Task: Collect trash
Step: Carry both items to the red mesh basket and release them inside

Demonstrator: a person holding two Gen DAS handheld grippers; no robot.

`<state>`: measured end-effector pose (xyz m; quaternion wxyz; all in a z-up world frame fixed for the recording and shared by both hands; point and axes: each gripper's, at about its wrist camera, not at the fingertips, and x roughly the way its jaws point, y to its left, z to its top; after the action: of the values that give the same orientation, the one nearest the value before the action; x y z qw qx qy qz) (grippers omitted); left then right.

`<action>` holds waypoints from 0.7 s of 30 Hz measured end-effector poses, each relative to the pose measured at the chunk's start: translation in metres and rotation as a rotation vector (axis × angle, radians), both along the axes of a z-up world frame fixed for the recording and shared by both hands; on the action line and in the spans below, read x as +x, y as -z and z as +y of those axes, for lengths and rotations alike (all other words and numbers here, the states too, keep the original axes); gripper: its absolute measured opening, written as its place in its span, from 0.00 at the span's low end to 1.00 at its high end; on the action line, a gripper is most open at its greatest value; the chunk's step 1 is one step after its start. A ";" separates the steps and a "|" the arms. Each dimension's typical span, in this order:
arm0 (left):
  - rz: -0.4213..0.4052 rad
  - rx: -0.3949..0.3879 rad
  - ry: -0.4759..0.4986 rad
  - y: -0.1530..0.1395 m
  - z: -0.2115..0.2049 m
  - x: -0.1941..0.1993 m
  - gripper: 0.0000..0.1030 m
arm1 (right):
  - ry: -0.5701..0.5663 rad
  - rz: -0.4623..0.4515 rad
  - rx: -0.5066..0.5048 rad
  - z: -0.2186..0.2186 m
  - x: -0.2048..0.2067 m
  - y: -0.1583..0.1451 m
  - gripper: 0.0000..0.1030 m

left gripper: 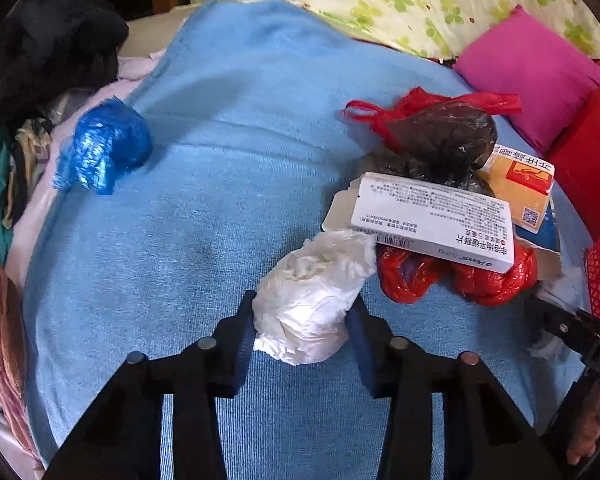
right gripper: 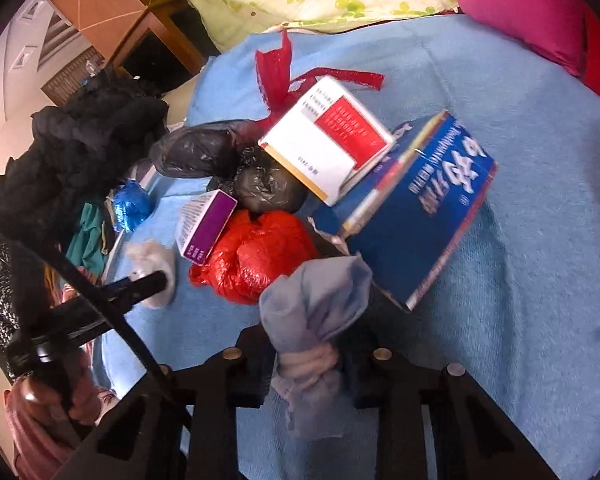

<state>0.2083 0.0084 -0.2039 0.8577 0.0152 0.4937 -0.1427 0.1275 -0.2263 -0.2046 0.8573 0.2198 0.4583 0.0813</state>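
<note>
Two soft pieces of trash in hand at once, both on the blue blanket [left gripper: 204, 208] spread over the bed. Left gripper [left gripper: 301, 330] closed narrow on the white tissue wad [left gripper: 308, 300], fingers [left gripper: 236, 340] pressing its two flanks near the lower end; wad lying just beside the red plastic bag [left gripper: 460, 276] and under the overhang of the white medicine box [left gripper: 436, 220]. Right gripper [right gripper: 310, 364] pinched tight on the grey-blue rag bundle [right gripper: 312, 304], clamped at the waist where a pale pink band gathers it, with the loose top flopping against the big blue carton [right gripper: 416, 208].

Likely handling: both nearly weightless, limp and compressible, no fragility to worry about. Tissue apt to tear or shed a layer if pulled sideways under the box, so a straight lift judged safest. Rag grippy rather than slippery; waist hold seems sound, though the hanging tail may drag over the carton. Crumpled blue plastic [left gripper: 104, 148] well apart to the left, untouched; probably springy, slick, best pinched across its bulk
</note>
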 end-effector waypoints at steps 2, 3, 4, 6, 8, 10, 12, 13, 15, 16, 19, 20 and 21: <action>-0.025 -0.014 -0.003 -0.009 0.000 -0.011 0.38 | -0.005 -0.014 -0.009 -0.001 -0.010 -0.008 0.28; -0.039 -0.012 -0.005 -0.015 0.000 -0.019 0.38 | -0.011 -0.030 -0.010 -0.001 -0.018 -0.014 0.28; -0.053 -0.002 -0.004 -0.022 0.000 -0.029 0.38 | -0.017 -0.043 -0.008 -0.002 -0.025 -0.019 0.28; -0.078 0.008 0.008 -0.036 -0.002 -0.044 0.37 | -0.020 -0.072 0.001 -0.005 -0.038 -0.032 0.28; -0.100 0.028 0.036 -0.050 0.000 -0.056 0.37 | -0.017 -0.113 0.009 -0.010 -0.055 -0.048 0.28; -0.143 0.007 0.078 -0.075 -0.013 -0.073 0.37 | -0.005 -0.158 0.017 -0.018 -0.073 -0.066 0.28; -0.178 -0.016 0.133 -0.099 -0.032 -0.086 0.38 | 0.019 -0.212 0.025 -0.030 -0.093 -0.086 0.28; -0.198 -0.031 0.160 -0.110 -0.043 -0.094 0.38 | 0.035 -0.243 0.026 -0.038 -0.104 -0.097 0.28; -0.245 -0.050 0.240 -0.138 -0.071 -0.112 0.38 | 0.078 -0.302 0.012 -0.058 -0.126 -0.121 0.28; -0.262 -0.061 0.282 -0.148 -0.087 -0.119 0.38 | 0.104 -0.330 0.001 -0.071 -0.139 -0.134 0.28; -0.280 -0.116 0.432 -0.179 -0.146 -0.139 0.38 | 0.202 -0.396 -0.019 -0.112 -0.178 -0.164 0.28; -0.270 -0.140 0.482 -0.186 -0.168 -0.143 0.38 | 0.234 -0.405 -0.019 -0.128 -0.191 -0.172 0.28; -0.263 -0.158 0.517 -0.192 -0.187 -0.147 0.38 | 0.269 -0.411 -0.020 -0.145 -0.202 -0.178 0.29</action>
<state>0.0613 -0.1785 -0.0117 0.8481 0.0917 0.3457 -0.3910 -0.0749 -0.3717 -0.0266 0.9379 0.2491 0.2416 0.0051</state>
